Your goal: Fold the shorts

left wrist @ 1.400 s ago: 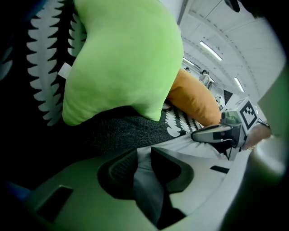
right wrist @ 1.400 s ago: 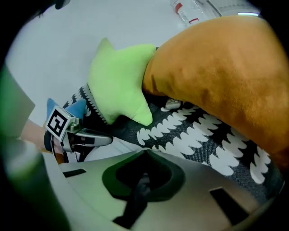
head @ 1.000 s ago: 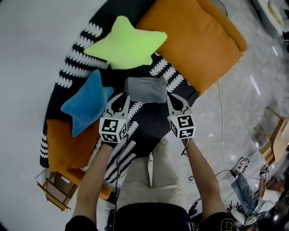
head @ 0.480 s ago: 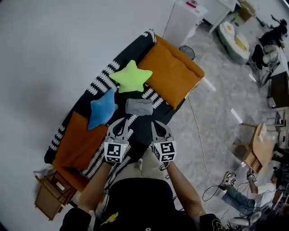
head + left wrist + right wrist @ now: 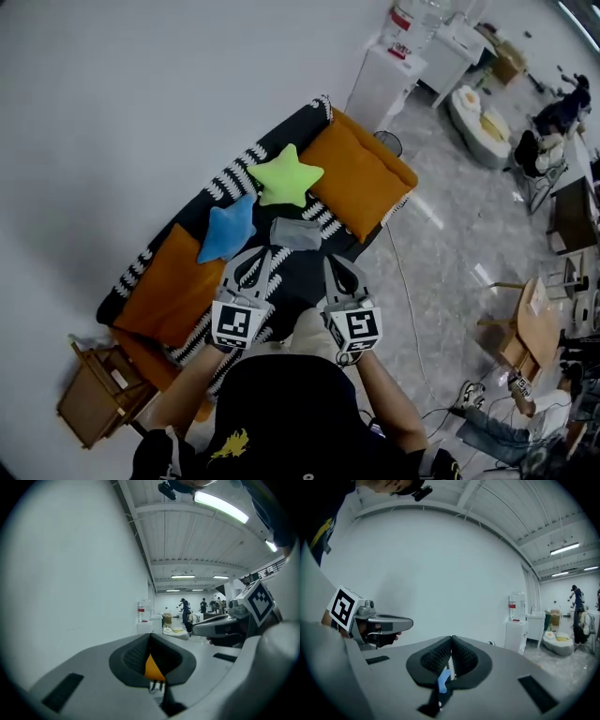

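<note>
On the sofa [image 5: 230, 181], dark cover with white-patterned border:

- Shorts [image 5: 295, 233]: grey, lying as a compact folded rectangle flat on the dark cover. They sit just below the green star pillow [image 5: 284, 176], just beside the blue star pillow [image 5: 228, 232], and near the edge of the large orange cushion [image 5: 358, 176]. Nothing touches them.
- Second orange cushion [image 5: 173, 286]: at the sofa's near end, undisturbed.
- Left gripper [image 5: 253, 265]: jaws together with nothing between them, as its own view shows. It is held up in the air, apart from the shorts.
- Right gripper [image 5: 339, 274]: jaws likewise pressed together and empty, level with the left and also apart from the shorts.

Change noted: a second ago both grippers sat close on either side of the folded shorts, low over the cover. Both have since lifted away together. The head view has pulled back as well, so the whole sofa and the floor [image 5: 441, 253] beyond it now show. The shorts keep the same folded shape and the same spot.

Assessment: the fold looks complete. The garment has been let go and left in place, and the task appears to be at or near its end, with no further crease plainly called for.
</note>
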Demonstrator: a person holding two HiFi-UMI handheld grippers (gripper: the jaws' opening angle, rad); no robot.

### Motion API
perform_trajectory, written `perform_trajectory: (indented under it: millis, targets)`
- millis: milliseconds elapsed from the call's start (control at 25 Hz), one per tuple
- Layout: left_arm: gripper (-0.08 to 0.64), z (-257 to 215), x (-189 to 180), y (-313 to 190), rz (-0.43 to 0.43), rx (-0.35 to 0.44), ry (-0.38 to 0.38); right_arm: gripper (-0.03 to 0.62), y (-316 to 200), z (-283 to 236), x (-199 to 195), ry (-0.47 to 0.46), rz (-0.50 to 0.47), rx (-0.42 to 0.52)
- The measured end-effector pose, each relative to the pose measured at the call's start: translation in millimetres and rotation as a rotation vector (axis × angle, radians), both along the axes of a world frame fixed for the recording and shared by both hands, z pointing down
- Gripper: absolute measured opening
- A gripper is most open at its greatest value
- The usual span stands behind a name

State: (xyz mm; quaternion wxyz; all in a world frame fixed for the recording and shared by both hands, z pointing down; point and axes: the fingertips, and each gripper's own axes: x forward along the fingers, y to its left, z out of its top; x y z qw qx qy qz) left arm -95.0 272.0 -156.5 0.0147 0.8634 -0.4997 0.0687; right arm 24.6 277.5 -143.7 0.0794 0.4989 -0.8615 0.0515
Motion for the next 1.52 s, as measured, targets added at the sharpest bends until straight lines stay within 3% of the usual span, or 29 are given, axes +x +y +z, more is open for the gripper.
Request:
perform_trajectory:
  millis: [200, 360, 520, 640, 800, 960, 1080, 1280, 1360, 1520]
  targets:
    - [0.015, -26.3, -23.5, 17.5, -0.072, 0.032, 0.007, 0.015, 8.3, -37.6, 6.9, 0.021, -0.015, 0.09]
    - [0.015, -35.5, -44.8, 26.9, -0.095, 0.02, 0.099, 0.015, 9.0, -55.8, -1.3, 0.104, -0.083, 0.2]
    - [0.014, -41.7, -51.4, 29.2, -0.104, 0.054, 0.084, 0.015, 16.5, -62.4, 8.9, 0.115, -0.041, 0.174]
    - [0.014, -45.9, -54.7, 28.2, -0.109, 0.066, 0.074, 0.015, 25.7, -70.1, 15.9, 0.044, 0.017, 0.17]
    - [0.014, -51.2, -46.1, 26.6, -0.089, 0.066, 0.076, 0.014, 30.3, -88.6, 15.9, -0.018, 0.043, 0.237]
    - [0.014, -57.9, -44.4, 34.2, -0.038, 0.084, 0.028, 0.014, 30.8, -96.3, 31.5, -0.041, 0.107, 0.245]
    - [0.014, -64.5, -51.5, 38.3, 0.008, 0.106, 0.052, 0.014, 35.2, -99.4, 41.5, -0.043, 0.128, 0.238]
    - [0.014, -72.2, -63.4, 34.5, -0.008, 0.123, 0.015, 0.014, 43.1, -102.1, 58.0, -0.032, 0.17, 0.22]
    - [0.014, -72.6, -65.8, 30.7, -0.011, 0.122, 0.034, 0.014, 41.5, -94.2, 60.5, 0.0, 0.176, 0.194]
    - [0.014, -71.4, -68.2, 19.6, -0.022, 0.134, 0.065, 0.012, 30.9, -100.3, 56.2, -0.003, 0.185, 0.254]
